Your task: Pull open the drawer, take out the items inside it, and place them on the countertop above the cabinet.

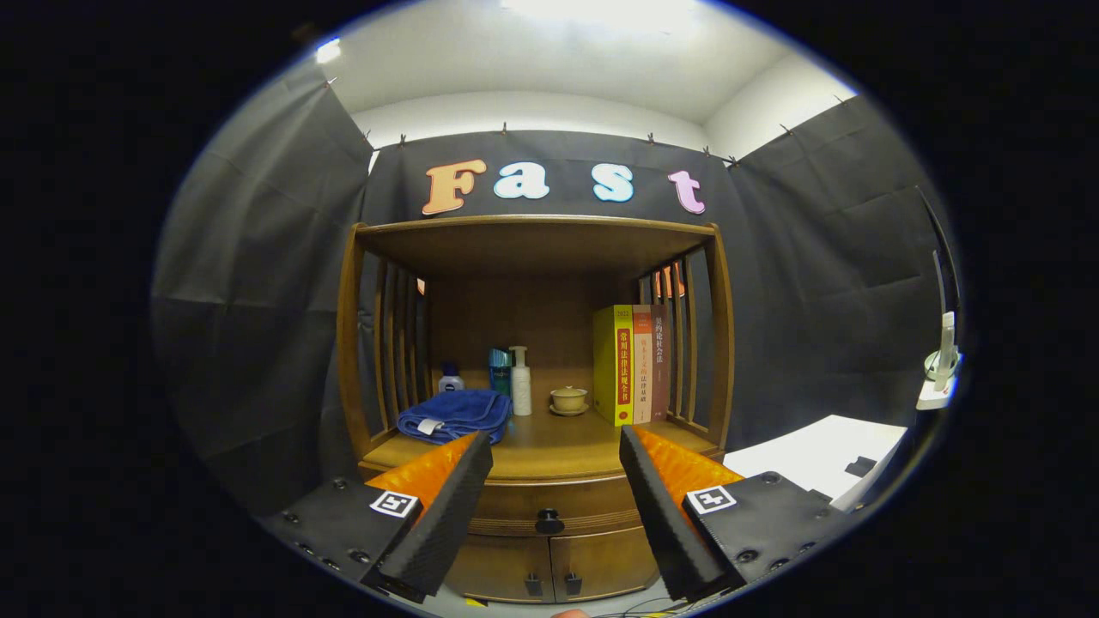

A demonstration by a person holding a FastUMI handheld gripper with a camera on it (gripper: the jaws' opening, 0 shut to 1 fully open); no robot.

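The hand-held gripper (555, 506) is wide open, holding nothing. At 12 o'clock between its fingers, the closed wooden drawer (549, 505) looks stiff, probably heavy; pinch its small round knob (549, 521).

A polished wooden cabinet (532, 463) with a smooth, faintly glossy drawer (549, 506) and a dark knob (549, 520). On the counter's left edge lies a soft terry-cloth towel (455, 415); glossy plastic bottles (520, 382) stand behind it. The open gripper (556, 506) has ribbed, matt fingers (446, 515).
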